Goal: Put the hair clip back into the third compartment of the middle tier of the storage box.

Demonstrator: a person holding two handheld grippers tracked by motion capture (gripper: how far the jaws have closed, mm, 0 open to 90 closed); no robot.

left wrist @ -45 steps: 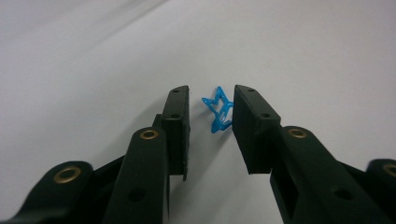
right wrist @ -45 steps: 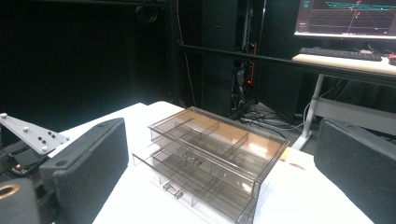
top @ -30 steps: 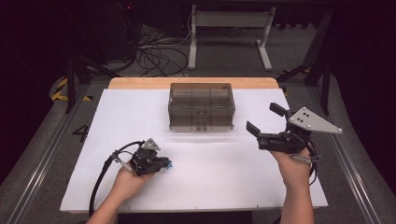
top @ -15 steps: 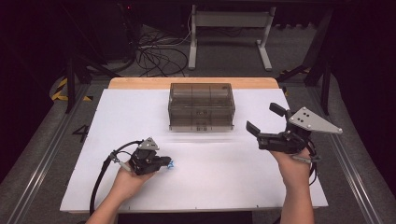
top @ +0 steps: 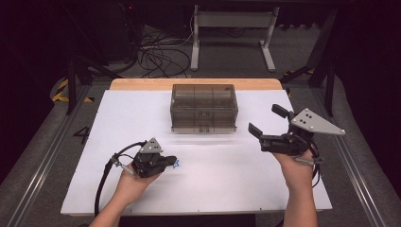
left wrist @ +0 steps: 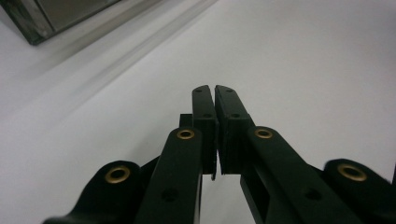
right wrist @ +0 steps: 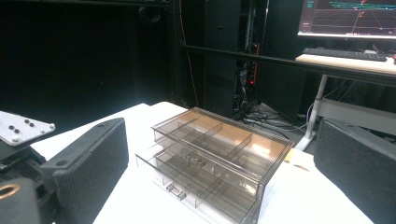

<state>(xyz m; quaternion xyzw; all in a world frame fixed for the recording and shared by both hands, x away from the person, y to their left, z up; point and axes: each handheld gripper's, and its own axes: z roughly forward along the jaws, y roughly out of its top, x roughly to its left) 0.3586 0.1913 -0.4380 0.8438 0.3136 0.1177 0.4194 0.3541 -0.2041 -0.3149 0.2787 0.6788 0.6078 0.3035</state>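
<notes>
My left gripper has its jaws pinched together on a small blue thing, low over the white table. My right gripper hangs wide open, facing the clear drawer box.

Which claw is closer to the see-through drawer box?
Right. The right claw hangs open just off the drawer box's front right corner; the left claw, shut, sits farther off, toward the table's near edge.

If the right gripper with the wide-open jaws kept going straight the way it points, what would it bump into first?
Most likely the smoky see-through plastic drawer box. In the right gripper view it sits straight ahead between the open jaws of the right gripper, with bare white tabletop before it. Depth is hard to judge.
</notes>
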